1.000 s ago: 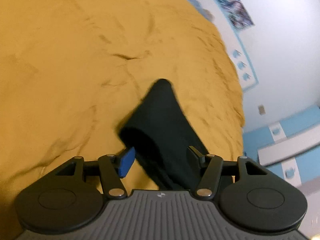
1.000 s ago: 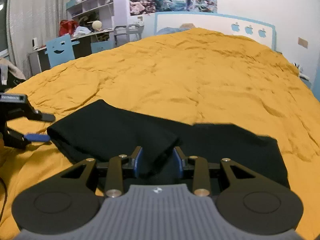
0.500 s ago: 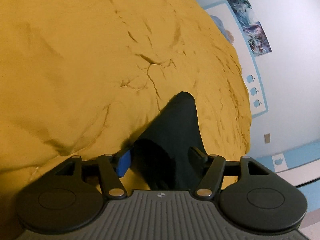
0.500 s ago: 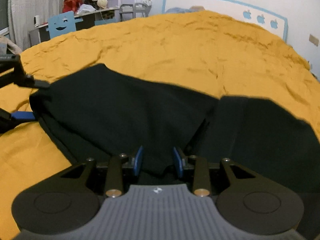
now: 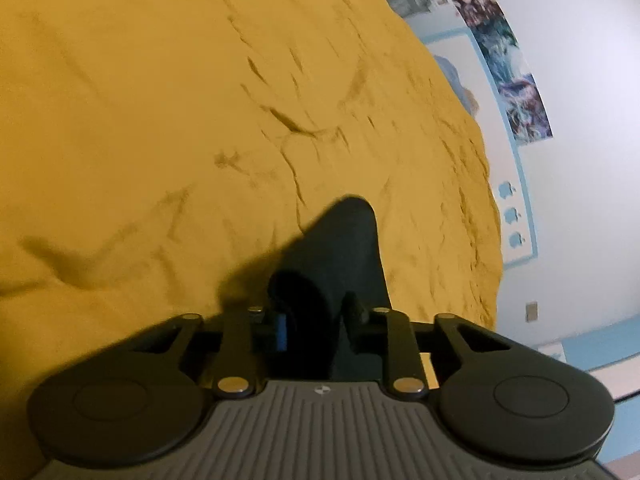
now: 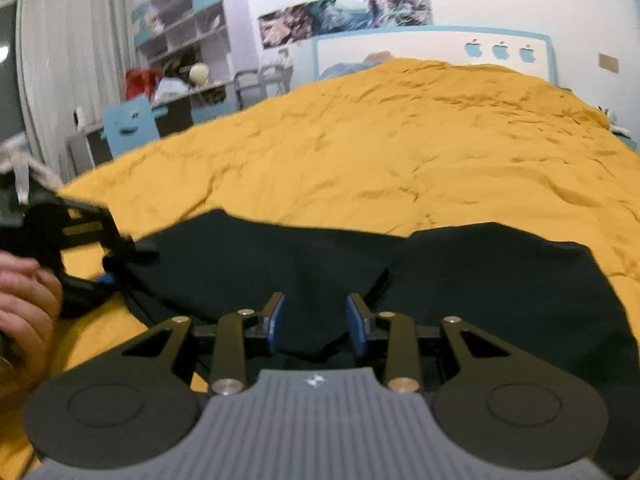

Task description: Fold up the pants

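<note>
Fabric fills the gap between the fingers in the left wrist view: the left gripper (image 5: 316, 322) is clamped on a bunched fold of the black pants (image 5: 344, 248), with dark cloth filling the space between its blue pad and the opposite finger. Ahead of the fingers the pants rise to a narrow rounded tip and then end; beyond and to both sides lies only the rumpled yellow bedspread (image 5: 160, 120). A wall with posters (image 5: 508, 80) stands far off to the right of the claw.

From the right wrist view, the right gripper (image 6: 316, 324) has its 2 blue pads set apart with a thick edge of the pants (image 6: 500, 280) lying between them; the pads look pressed on the cloth, so I judge it to be gripping, though how firmly is hard to tell. Just ahead of this claw the pants spread wide, in 2 dark lobes divided by a crease. Far to its left, the left gripper (image 6: 120, 256) pinches the other end of the garment, with the person's hand (image 6: 24, 304) behind it. The bedspread (image 6: 400, 152) stretches beyond, up to a headboard (image 6: 432, 46).

Judging progress: the pants seem already doubled at least once, and both claws hold 1 edge each as if midway through carrying a further fold over. Laying that fold down, flattening it and letting go all appear left to do.
</note>
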A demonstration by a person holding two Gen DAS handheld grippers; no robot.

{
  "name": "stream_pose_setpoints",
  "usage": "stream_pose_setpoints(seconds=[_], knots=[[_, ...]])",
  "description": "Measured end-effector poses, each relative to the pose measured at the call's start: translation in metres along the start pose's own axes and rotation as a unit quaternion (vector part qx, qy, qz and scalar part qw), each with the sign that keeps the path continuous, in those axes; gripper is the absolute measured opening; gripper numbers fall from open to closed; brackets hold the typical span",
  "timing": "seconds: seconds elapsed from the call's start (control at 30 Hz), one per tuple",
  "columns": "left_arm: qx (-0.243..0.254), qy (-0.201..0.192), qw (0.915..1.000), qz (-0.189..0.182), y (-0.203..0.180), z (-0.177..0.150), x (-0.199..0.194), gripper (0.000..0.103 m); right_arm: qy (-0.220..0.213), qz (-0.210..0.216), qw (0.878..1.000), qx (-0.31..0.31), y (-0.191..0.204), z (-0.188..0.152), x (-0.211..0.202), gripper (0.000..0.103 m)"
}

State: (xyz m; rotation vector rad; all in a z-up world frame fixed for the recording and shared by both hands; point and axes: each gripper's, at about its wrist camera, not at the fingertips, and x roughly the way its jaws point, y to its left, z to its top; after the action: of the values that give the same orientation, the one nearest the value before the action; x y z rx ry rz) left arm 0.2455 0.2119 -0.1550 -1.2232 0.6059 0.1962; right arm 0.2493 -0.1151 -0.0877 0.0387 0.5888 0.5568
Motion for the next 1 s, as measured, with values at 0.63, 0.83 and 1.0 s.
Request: stream_pose_setpoints(seconds=[0.63,0.83,1.0], knots=[[0.067,-0.019,0.997,0.033,-0.033,-0.007,-0.012,0.015,0.078,-0.104,0.991,0.018,-0.053,-0.014,-0.01,0.032],[0.115,-0.027,0.9928,0.021,-0.064,-0.021,-0.018,0.012,0.065,-0.096,0.992,0.046,-0.057,-0.008,-0.023,0.033],[0.16,-0.037,0.9863,0.014,-0.096,-0.036,-0.02,0.012,0.049,-0.089,0.993,0.057,-0.064,-0.005,-0.038,0.033]])
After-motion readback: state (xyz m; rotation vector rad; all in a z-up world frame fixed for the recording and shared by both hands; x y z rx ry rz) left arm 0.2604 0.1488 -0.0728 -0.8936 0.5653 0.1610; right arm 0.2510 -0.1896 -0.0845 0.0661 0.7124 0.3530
